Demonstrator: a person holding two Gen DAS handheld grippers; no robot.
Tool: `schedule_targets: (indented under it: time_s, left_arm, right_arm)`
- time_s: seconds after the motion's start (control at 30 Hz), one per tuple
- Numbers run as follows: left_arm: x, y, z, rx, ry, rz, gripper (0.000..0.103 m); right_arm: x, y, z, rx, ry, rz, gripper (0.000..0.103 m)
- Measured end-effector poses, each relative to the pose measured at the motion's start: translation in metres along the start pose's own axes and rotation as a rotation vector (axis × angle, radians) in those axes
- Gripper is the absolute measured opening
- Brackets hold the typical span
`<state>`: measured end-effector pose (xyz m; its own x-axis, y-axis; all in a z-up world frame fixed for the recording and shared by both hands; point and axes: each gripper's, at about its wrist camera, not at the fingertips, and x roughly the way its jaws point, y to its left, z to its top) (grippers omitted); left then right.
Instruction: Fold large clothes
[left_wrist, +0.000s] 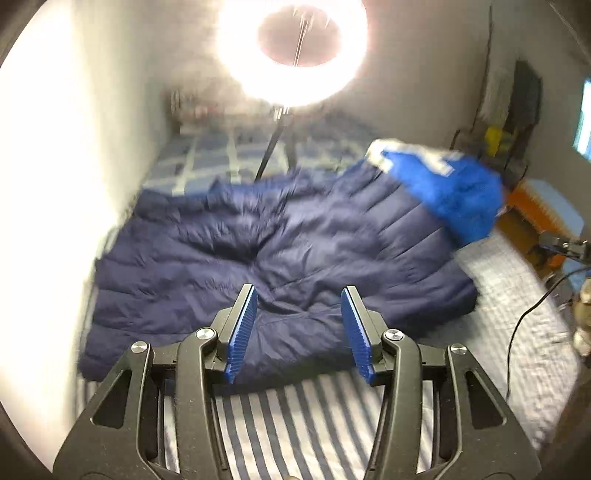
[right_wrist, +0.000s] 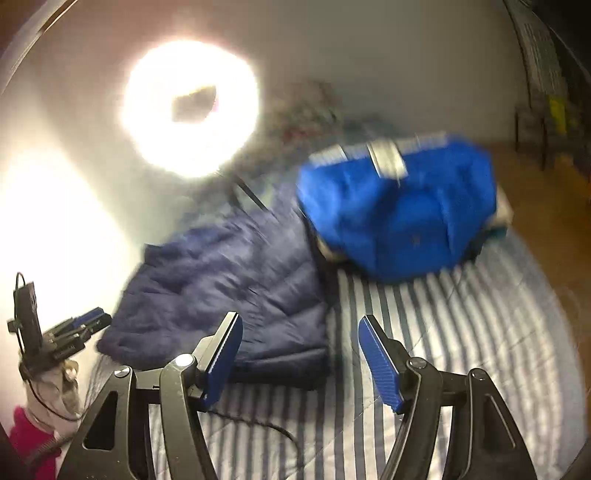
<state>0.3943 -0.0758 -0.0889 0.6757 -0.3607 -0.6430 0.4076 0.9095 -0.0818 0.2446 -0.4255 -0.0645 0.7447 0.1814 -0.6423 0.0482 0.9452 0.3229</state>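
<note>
White wall (left_wrist: 44, 184) takes up the whole left side, lit hard by a ring light (left_wrist: 291, 51) on a thin stand at the far end of the bed, so that end is pretty blown out. Right beside the wall, on the left half of the striped bedding (left_wrist: 295, 424), lies the navy puffer jacket (left_wrist: 258, 258), spread out flat-ish and rumpled, its near hem toward the camera. The left gripper (left_wrist: 298, 332) hangs just above that near hem with its blue pads (left_wrist: 242, 332) spread apart and nothing between them, not touching the fabric as far as I can see. In the right wrist view that same gripper shows up small at the far left edge, near the wall, with a pink sleeve below it. Moving right, a bright blue garment (right_wrist: 399, 214) with white trim sits in a lump at the far right, touching or overlapping the jacket's far right corner; too blurry to tell which. The right gripper (right_wrist: 301, 354) is over bare striped bedding just right of the jacket's near corner, claws wide and empty. Wooden floor (right_wrist: 535, 206) shows past the bed's right edge.
</note>
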Motion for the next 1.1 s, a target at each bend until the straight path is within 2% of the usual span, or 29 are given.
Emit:
schedule_targets:
  time_s: [0.13, 0.27, 0.4, 0.47, 0.53, 0.57, 0.63, 0.7, 0.87, 0.97, 1.1]
  left_arm:
    - [-0.08, -0.006, 0.012, 0.007, -0.066, -0.004, 0.049]
    - [-0.156, -0.008, 0.019, -0.004, -0.116, -0.025, 0.049]
    - [-0.231, -0.01, 0.036, 0.0, -0.169, -0.039, 0.05]
    - [-0.263, -0.01, 0.043, -0.003, -0.207, -0.056, 0.064]
    - [-0.282, -0.013, 0.044, 0.003, -0.236, -0.052, 0.069]
    - [-0.284, -0.014, 0.042, 0.007, -0.235, -0.048, 0.069]
    - [-0.274, -0.015, 0.033, 0.007, -0.216, -0.046, 0.069]
    - [-0.251, -0.015, 0.023, 0.003, -0.183, -0.05, 0.069]
    - [-0.139, -0.01, -0.006, -0.011, -0.064, 0.043, 0.069]
    - [-0.072, -0.003, -0.017, -0.059, 0.03, 0.035, 0.069]
    - [0.005, 0.006, -0.026, -0.07, 0.098, 0.064, 0.069]
  right_arm:
    - [-0.088, 0.042, 0.008, -0.122, -0.113, 0.036, 0.069]
    - [-0.16, 0.075, 0.013, -0.208, -0.182, 0.076, 0.069]
    - [-0.227, 0.108, 0.023, -0.304, -0.237, 0.073, 0.069]
    - [-0.248, 0.118, 0.03, -0.317, -0.233, 0.109, 0.069]
    - [-0.258, 0.125, 0.032, -0.33, -0.233, 0.113, 0.069]
    - [-0.257, 0.125, 0.03, -0.33, -0.232, 0.112, 0.073]
    - [-0.24, 0.117, 0.024, -0.279, -0.205, 0.139, 0.08]
    - [-0.209, 0.105, 0.014, -0.207, -0.153, 0.167, 0.081]
    - [-0.101, 0.068, -0.017, -0.056, -0.067, 0.087, 0.081]
    - [-0.02, 0.03, -0.038, 0.162, 0.03, 0.083, 0.081]
    - [0.055, -0.009, -0.065, 0.358, 0.085, 0.066, 0.081]
